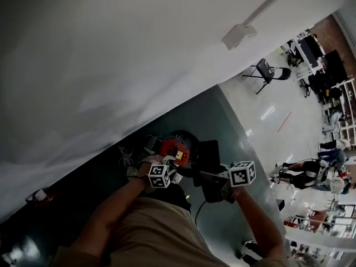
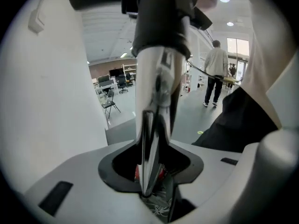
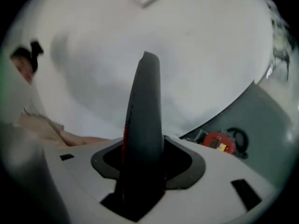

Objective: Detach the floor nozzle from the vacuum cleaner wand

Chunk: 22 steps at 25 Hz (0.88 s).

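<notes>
Still approach step; nozzle not detached. Left gripper (image 2: 153, 120) jaws pressed together, wand (image 2: 161, 55) just beyond. Right gripper (image 3: 148, 62) jaws together, empty. Floor nozzle (image 1: 211, 189) on floor beside red vacuum body (image 1: 173, 148). Next: grip wand, pull nozzle free.

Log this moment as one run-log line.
left claw shut, tips at black collar | right claw shut, empty, facing white wall | red vacuum on floor
</notes>
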{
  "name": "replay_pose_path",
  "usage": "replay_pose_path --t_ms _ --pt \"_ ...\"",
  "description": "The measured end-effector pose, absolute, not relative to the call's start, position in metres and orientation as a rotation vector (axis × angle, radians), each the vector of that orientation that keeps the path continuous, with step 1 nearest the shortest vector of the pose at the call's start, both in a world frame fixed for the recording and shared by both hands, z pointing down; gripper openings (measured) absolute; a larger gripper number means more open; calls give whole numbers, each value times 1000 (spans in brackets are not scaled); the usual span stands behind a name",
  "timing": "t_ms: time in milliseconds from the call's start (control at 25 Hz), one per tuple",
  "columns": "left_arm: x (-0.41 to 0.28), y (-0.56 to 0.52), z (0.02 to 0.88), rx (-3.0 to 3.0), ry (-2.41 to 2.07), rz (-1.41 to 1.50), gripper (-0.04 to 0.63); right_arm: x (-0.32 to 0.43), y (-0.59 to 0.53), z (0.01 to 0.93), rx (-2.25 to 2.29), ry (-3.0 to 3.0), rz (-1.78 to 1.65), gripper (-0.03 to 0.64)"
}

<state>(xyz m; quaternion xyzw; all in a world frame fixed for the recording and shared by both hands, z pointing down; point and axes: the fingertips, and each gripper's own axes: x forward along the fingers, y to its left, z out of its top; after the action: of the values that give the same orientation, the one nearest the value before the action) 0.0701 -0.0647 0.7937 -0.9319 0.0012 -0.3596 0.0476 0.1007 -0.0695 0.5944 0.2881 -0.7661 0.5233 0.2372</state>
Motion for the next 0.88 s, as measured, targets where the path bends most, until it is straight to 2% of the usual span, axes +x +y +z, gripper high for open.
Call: replay_pose_path --t_ms 160,520,880 --pt "73 -66 795 -2853 -33 -1065 150 99 -65 590 856 -2052 1287 228" --pt "82 -61 793 -2856 -106 -1048 150 122 -69 588 832 -2116 1371 225" --pt "82 -65 799 -2815 -135 -1070 153 124 -68 591 888 -2091 1236 224"
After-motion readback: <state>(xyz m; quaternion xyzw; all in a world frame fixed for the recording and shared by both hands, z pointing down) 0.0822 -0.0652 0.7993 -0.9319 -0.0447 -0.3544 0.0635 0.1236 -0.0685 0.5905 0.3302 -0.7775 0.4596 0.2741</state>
